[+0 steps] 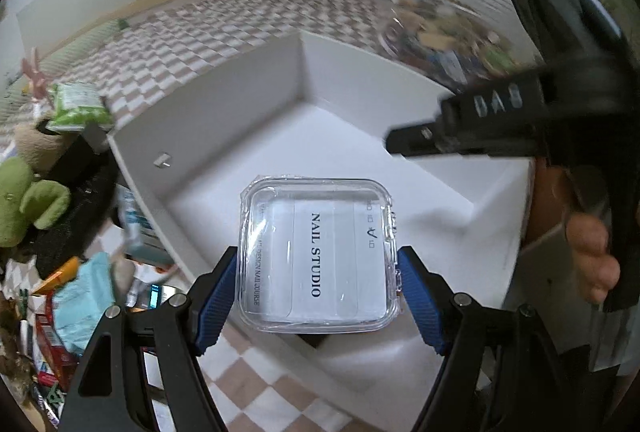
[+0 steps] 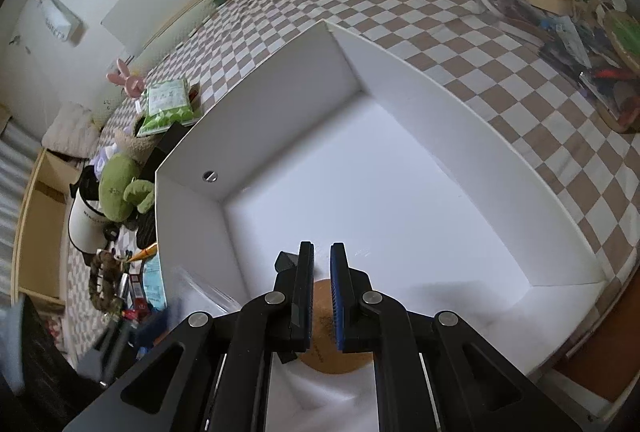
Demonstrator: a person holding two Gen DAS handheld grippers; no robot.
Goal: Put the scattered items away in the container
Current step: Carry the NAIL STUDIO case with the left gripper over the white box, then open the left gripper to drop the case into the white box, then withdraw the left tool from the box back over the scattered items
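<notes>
Left view: left gripper (image 1: 318, 286) clamped on a clear case (image 1: 318, 256) over the white bin (image 1: 224, 99), its underside hidden, while right view shows the right gripper (image 2: 321, 292) nearly shut on nothing, covering a brown disc (image 2: 325, 316).

The left gripper (image 1: 318, 282) has its blue-padded jaws clamped on either side of a clear plastic case (image 1: 318, 256). The right gripper (image 2: 321, 288) reaches forward, jaws nearly together and empty, gripped by a bare hand (image 1: 592, 260).
</notes>
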